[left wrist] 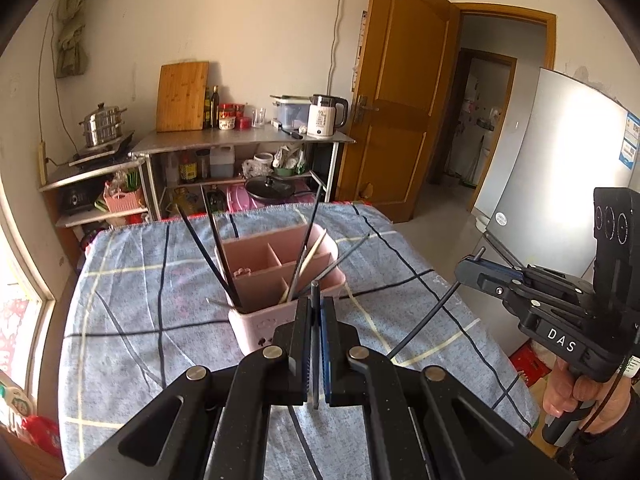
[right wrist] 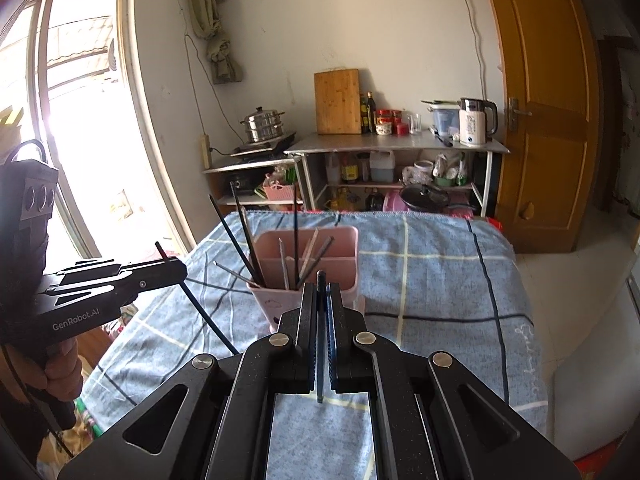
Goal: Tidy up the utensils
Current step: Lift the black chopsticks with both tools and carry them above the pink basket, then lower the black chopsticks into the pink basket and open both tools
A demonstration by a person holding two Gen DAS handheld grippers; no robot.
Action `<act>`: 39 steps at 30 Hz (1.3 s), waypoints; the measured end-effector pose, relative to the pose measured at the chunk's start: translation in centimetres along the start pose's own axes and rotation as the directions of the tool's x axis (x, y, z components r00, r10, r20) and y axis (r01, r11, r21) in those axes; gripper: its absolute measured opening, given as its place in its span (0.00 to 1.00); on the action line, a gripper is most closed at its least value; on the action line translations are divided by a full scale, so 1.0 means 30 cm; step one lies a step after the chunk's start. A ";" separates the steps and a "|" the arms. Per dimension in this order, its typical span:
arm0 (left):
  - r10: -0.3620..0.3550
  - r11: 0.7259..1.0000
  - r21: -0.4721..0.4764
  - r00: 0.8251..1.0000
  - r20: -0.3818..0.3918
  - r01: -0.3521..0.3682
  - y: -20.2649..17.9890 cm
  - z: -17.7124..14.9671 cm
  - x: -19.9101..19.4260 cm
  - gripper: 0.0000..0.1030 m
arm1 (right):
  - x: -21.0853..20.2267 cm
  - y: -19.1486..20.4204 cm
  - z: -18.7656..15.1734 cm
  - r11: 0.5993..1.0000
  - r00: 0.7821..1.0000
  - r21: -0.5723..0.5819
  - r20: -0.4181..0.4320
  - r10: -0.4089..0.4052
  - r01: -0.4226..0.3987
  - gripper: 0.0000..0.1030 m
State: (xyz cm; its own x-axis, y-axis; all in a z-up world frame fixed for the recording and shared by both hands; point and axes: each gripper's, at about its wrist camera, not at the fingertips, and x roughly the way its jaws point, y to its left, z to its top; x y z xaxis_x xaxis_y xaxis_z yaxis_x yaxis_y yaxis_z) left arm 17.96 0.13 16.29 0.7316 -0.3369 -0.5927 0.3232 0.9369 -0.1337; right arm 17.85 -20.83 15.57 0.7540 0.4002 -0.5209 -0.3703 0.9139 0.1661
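A pink utensil holder (left wrist: 280, 280) with compartments stands on the blue plaid cloth; it also shows in the right wrist view (right wrist: 312, 264). Several black and pale chopsticks lean in it. My left gripper (left wrist: 316, 304) is shut on a black chopstick (left wrist: 315, 344), held just before the holder's near wall. My right gripper (right wrist: 322, 292) is shut on another black chopstick (right wrist: 320, 340), close to the holder's near rim. Each gripper shows from the side in the other view, the right one (left wrist: 472, 268) and the left one (right wrist: 176, 268), each with a chopstick through its fingers.
The table with the blue plaid cloth (left wrist: 120, 300) fills the foreground. Behind it stands a metal shelf (left wrist: 248, 140) with a cutting board, bottles, kettle and pots. A wooden door (left wrist: 400, 100) and a fridge (left wrist: 560, 160) are at right; a window (right wrist: 80, 120) is at left.
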 end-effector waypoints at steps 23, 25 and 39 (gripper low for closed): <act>0.092 0.996 -0.008 0.986 0.141 -0.092 0.125 0.333 -0.069 0.03 | 0.052 0.130 0.312 0.997 0.983 -0.043 0.171 0.066 -0.060 0.04; 0.093 0.996 -0.017 0.987 0.134 -0.091 0.145 0.340 -0.039 0.03 | 0.071 0.129 0.318 0.997 0.983 -0.042 0.172 0.065 -0.059 0.04; 0.058 0.997 -0.055 0.997 0.055 -0.055 0.226 0.244 0.189 0.04 | 0.270 0.106 0.250 0.998 0.996 -0.043 0.074 0.044 -0.041 0.04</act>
State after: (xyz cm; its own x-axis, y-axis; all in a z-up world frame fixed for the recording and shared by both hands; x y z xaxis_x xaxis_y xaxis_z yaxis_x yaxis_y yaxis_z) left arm 28.68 3.89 17.83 0.7809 -0.2871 -0.5548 0.2495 0.9576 -0.1443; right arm 26.85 -14.17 18.16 0.7753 0.4438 -0.4494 -0.4235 0.8932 0.1513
